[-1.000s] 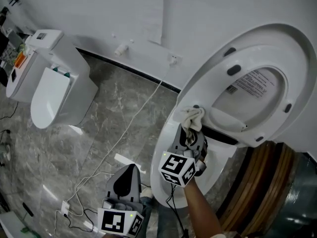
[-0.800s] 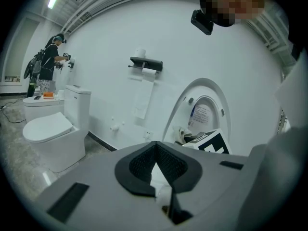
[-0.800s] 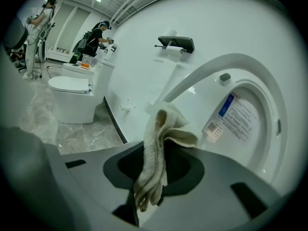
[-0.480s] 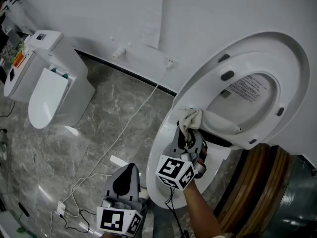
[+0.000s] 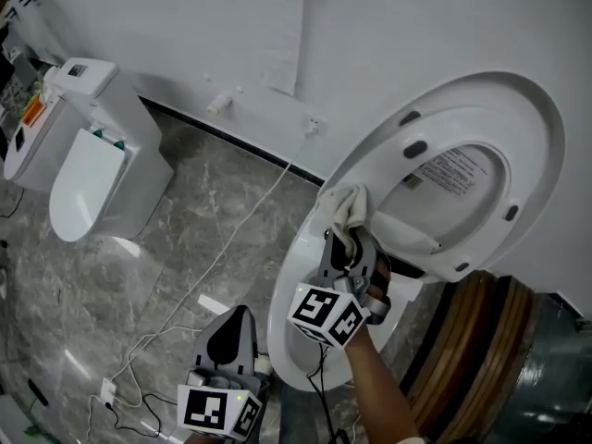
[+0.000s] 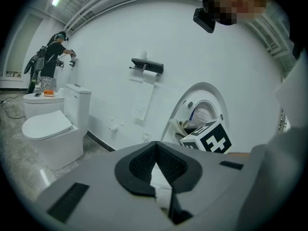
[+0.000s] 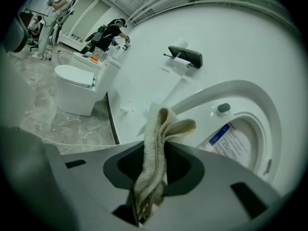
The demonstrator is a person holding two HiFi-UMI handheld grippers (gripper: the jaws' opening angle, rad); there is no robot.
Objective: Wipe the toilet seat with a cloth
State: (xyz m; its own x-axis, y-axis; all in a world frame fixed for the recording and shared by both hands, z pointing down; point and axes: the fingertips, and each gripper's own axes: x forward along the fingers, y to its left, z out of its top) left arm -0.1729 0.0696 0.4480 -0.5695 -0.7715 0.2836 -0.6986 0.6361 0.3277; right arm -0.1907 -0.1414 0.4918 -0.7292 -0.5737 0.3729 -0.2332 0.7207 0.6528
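The white toilet seat (image 5: pixel 384 146) stands raised, its underside with dark bumpers facing me, above the bowl rim (image 5: pixel 282 313). A cream cloth (image 5: pixel 350 206) (image 7: pixel 156 148) is pinched in my right gripper (image 5: pixel 350 237) (image 7: pixel 153 170), which is shut on it. The folded end sticks out past the jaws and presses on the seat's lower left edge. My left gripper (image 5: pixel 231 336) (image 6: pixel 156 165) hangs low at the bottom, left of the bowl, shut with nothing between its jaws. In the left gripper view the right gripper's marker cube (image 6: pixel 207 138) shows ahead.
A second white toilet (image 5: pixel 88 155) stands at the far left. A white cable (image 5: pixel 231 239) runs across the grey marble floor to a power strip (image 5: pixel 109 391). A paper holder (image 6: pixel 147 66) hangs on the wall. A brown round object (image 5: pixel 481 340) sits right of the bowl. A person (image 6: pixel 50 61) works far back.
My right gripper has risen with the cloth, sliding it up along the raised seat's left edge and rolling a little. The left gripper has stayed in place.
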